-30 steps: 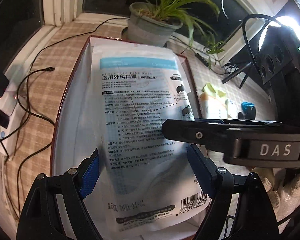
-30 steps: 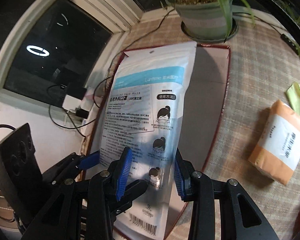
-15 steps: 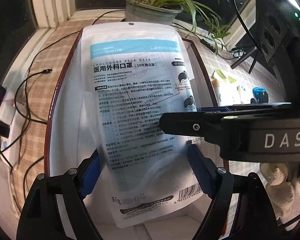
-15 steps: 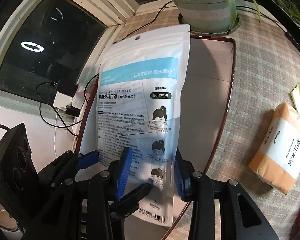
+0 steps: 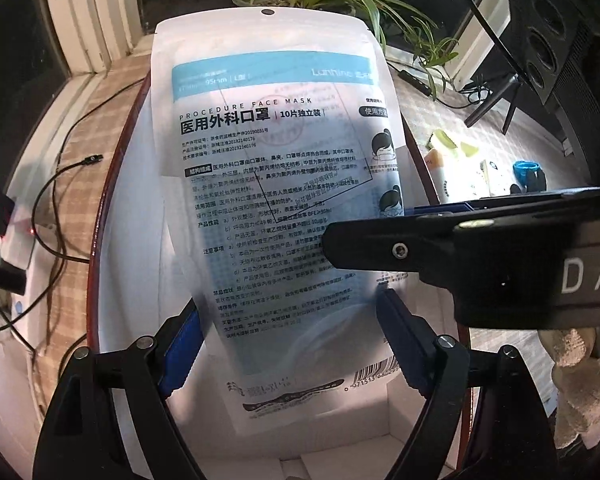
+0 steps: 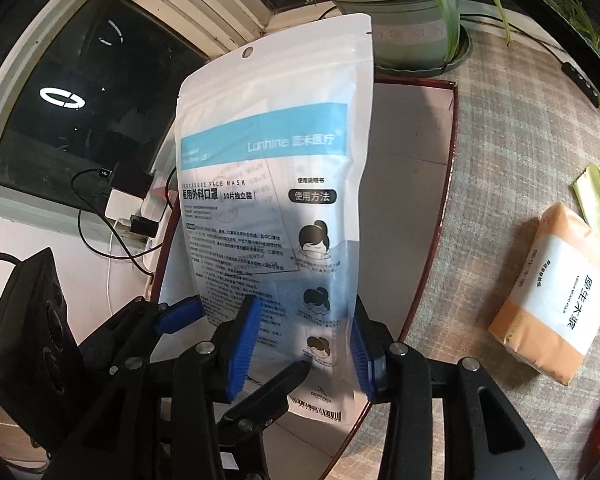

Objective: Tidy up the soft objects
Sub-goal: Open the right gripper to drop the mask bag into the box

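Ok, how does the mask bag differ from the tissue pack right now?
The mask bag stands upright over the box, held by the left claw and right claw; the tissue pack lies flat on the cloth, untouched. The mask bag is white and blue, thin; the tissue pack is orange, white-labelled, blocky. Both are soft sealed packs with Chinese print.

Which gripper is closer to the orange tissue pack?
Right. The right gripper sits just left of the orange tissue pack; the left gripper is farther left, across the mask bag.
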`<control>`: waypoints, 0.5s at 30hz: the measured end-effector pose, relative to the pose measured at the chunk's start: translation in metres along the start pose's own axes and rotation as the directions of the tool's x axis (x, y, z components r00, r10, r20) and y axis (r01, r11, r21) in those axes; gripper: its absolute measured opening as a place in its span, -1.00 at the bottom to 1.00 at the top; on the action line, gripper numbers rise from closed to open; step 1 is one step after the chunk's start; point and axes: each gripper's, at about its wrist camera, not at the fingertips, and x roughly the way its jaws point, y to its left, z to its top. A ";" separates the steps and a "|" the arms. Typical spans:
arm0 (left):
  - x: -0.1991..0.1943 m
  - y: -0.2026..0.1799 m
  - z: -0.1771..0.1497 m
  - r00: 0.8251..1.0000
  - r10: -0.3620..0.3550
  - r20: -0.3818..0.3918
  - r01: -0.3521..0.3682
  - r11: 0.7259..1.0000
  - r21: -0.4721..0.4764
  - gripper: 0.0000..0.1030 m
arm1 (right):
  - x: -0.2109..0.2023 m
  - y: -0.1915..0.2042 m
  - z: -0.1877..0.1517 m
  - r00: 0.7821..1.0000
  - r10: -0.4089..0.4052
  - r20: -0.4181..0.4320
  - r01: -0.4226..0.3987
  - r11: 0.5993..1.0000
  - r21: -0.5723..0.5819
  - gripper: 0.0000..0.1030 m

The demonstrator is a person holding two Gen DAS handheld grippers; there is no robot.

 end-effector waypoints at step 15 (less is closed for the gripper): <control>-0.013 -0.008 -0.008 0.997 0.074 0.022 -0.075 0.996 0.057 0.63 | -0.017 0.007 0.002 0.999 0.004 0.055 -0.003 1.000 -0.028 0.11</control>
